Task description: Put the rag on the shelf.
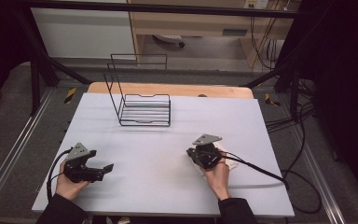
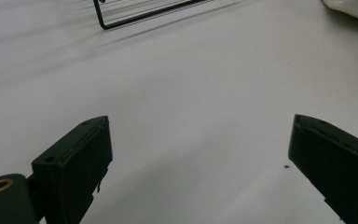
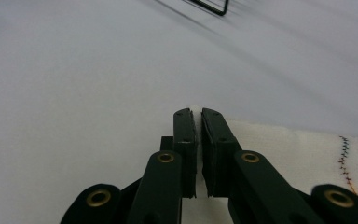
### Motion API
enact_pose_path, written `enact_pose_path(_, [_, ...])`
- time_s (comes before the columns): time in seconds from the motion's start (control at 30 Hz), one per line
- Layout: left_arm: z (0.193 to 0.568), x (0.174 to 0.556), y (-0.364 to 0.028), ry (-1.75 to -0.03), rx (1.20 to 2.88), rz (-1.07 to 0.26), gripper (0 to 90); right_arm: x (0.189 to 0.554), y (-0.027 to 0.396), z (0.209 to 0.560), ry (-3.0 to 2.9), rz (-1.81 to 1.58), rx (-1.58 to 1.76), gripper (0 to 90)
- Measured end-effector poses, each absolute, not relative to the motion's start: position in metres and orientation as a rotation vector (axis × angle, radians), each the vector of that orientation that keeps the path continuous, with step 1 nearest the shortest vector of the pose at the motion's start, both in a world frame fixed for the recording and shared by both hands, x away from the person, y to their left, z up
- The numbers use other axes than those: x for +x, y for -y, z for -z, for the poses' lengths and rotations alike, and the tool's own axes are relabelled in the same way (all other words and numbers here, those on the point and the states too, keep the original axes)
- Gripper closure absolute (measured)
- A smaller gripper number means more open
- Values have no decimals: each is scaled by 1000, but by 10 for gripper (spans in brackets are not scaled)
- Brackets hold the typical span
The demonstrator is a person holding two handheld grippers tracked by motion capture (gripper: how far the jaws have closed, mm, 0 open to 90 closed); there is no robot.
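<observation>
Our right gripper [image 3: 198, 114] has its jaws clamped on the edge of a white cloth [image 3: 303, 154], a thin strip of it pinched between the pads; the rest of the cloth spreads out to the right of and behind the fingers [image 3: 185, 135] in the right gripper view, a stitched seam on it farther right. In the high view the cloth [image 1: 223, 151] lies under the right gripper [image 1: 200, 156] on the table [image 1: 168, 140]. Our left gripper [image 2: 198, 149] has its jaws spread wide with nothing between them, bare table [image 2: 191, 93] ahead. A wire rack [image 1: 140, 105] stands well ahead of both grippers, apart from the cloth.
</observation>
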State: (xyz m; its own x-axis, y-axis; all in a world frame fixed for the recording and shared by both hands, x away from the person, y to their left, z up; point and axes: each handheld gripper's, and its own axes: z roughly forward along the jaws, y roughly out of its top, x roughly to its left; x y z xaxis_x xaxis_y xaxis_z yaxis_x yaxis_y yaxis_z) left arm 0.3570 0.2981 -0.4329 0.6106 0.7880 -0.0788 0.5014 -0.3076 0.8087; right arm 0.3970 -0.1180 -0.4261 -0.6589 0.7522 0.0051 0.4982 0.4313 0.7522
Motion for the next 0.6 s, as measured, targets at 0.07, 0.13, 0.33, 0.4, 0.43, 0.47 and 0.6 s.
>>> enact_pose_path(0.07, [433,357,-298,-1020,1979,-422,60,399,110,427,-2365,-1093,1065,852])
enact_pose_path(0.13, [433,357,-298,-1020,1979,-423,60,400,101,427,-2371,-1104,1054,851])
enact_pose_path(0.33, [433,357,-298,-1019,1977,-424,60,405,78,429,-2399,-1145,1036,849])
enact_pose_path(0.4, [433,357,-298,-1020,1979,-427,60,406,72,431,-2404,-1147,1024,848])
enact_pose_path(0.43, [433,357,-298,-1020,1979,-427,60,407,70,432,-2410,-1148,1023,847])
enact_pose_path(0.47, [433,357,-298,-1020,1977,-426,60,408,68,434,-2413,-1143,1022,846])
enact_pose_path(0.6, [433,357,-297,-1020,1979,-429,60,412,64,441,-2441,-1129,1039,823])
